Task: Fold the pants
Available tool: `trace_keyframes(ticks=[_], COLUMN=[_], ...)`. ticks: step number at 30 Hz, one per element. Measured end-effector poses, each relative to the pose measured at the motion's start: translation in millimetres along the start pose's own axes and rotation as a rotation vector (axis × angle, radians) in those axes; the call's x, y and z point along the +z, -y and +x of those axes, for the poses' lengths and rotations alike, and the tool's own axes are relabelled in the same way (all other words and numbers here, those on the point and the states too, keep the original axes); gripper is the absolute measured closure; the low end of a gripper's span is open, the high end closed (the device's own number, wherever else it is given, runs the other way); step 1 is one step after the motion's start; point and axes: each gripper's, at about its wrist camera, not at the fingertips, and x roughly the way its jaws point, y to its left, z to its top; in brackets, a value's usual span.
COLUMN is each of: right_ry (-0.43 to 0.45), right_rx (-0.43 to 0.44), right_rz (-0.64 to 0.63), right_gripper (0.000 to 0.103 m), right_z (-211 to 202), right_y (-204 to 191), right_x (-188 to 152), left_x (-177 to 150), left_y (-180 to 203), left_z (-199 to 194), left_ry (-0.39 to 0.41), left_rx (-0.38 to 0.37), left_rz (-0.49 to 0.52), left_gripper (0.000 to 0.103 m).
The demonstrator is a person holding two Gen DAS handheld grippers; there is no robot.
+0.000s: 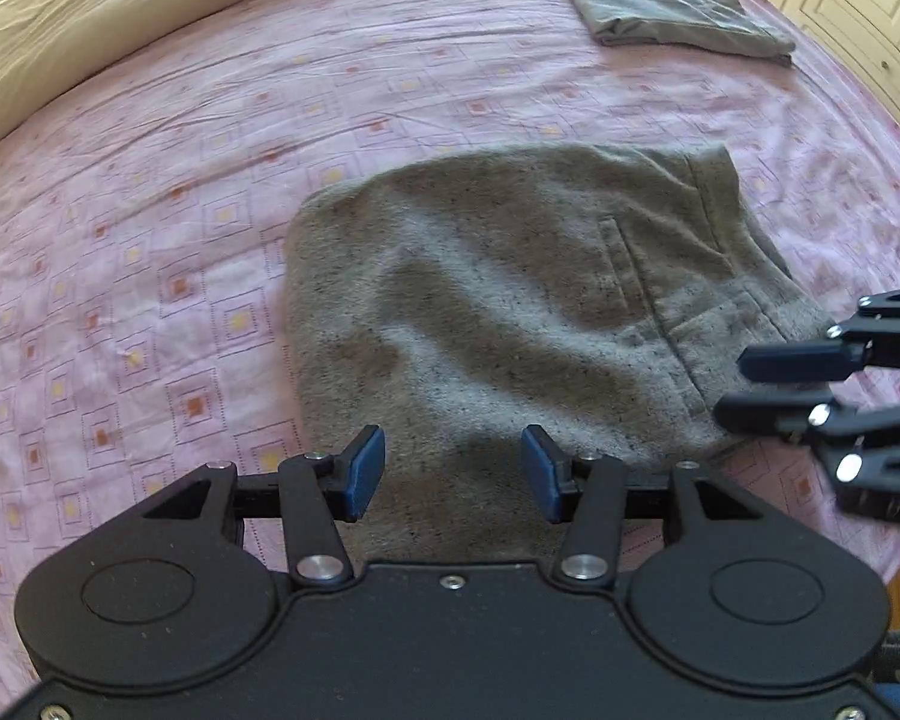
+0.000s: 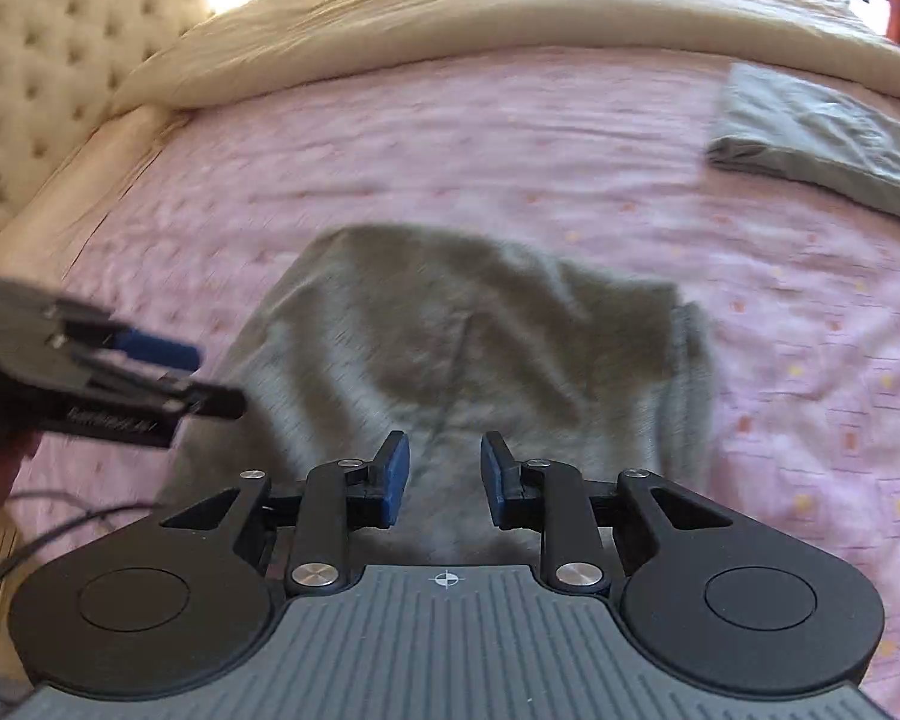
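Observation:
Grey speckled pants (image 1: 510, 300) lie folded in a squat bundle on the pink bedsheet (image 1: 150, 210); a pocket seam shows on their right side. They also show in the right wrist view (image 2: 450, 348), blurred. My left gripper (image 1: 453, 471) is open and empty, just above the pants' near edge. My right gripper (image 2: 444, 474) is open and empty over the pants' near edge. In the left wrist view the right gripper (image 1: 744, 387) comes in from the right beside the pants' right corner. In the right wrist view the left gripper (image 2: 210, 378) comes in from the left.
Another folded grey garment (image 1: 672, 6) lies at the far right of the bed, also in the right wrist view (image 2: 828, 138). A beige duvet (image 2: 450, 18) is bunched along the far side. A tufted headboard (image 2: 48, 48) stands at left. Wardrobe doors (image 1: 870, 12) stand at right.

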Motion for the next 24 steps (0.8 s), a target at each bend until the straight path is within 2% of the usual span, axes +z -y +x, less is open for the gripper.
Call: trace_keyframes(ticks=[3, 4, 5, 6, 7, 9, 10, 12, 14, 15, 18, 21, 24], right_ry=[-0.049, -0.051, -0.040, -0.026, -0.021, -0.032, -0.027, -0.036, -0.027, -0.008, 0.078, 0.142, 0.152], right_rx=[0.003, -0.035, -0.111, -0.182, -0.237, -0.211, -0.201, -0.227, -0.257, -0.262, -0.229, -0.251, -0.225], right_rz=[-0.193, -0.250, -0.297, -0.286, -0.217, -0.017, 0.015, -0.047, -0.079, -0.055, 0.020, -0.017, 0.009], right_gripper=[0.078, 0.079, 0.079, 0.079, 0.079, 0.095, 0.097, 0.099, 0.098, 0.097, 0.095, 0.095, 0.095], right_z=[16, 21, 25, 28, 31, 33, 32, 33, 30, 27, 6, -1, 9], right_y=[-22, -23, -20, -10, 7, 46, 53, 46, 36, 36, 35, 31, 40], right_x=[-5, -5, -4, -1, 2, 8, 11, 14, 14, 15, 15, 26, 47], left_x=[1, 1, 2, 3, 2, 2, 1, -2, -3, -3, 3, 24, 49], left_y=[3, 2, 1, -1, -3, -6, -7, -8, -11, -12, -13, -18, -19], left_z=[4, 6, 7, 8, 8, 11, 13, 13, 8, 6, 1, 1, 10], left_ry=[-0.005, -0.010, -0.015, -0.017, -0.019, -0.037, -0.047, -0.046, -0.031, -0.029, -0.001, 0.032, 0.057], left_rx=[-0.001, -0.003, -0.001, 0.000, 0.000, 0.013, 0.024, 0.021, -0.024, -0.043, -0.021, -0.033, -0.024], left_rz=[0.019, 0.015, 0.007, -0.003, -0.011, -0.017, -0.012, 0.004, -0.001, -0.006, -0.015, -0.041, -0.041], left_gripper=[0.046, 0.046, 0.046, 0.046, 0.046, 0.045, 0.045, 0.045, 0.045, 0.045, 0.045, 0.045, 0.045])
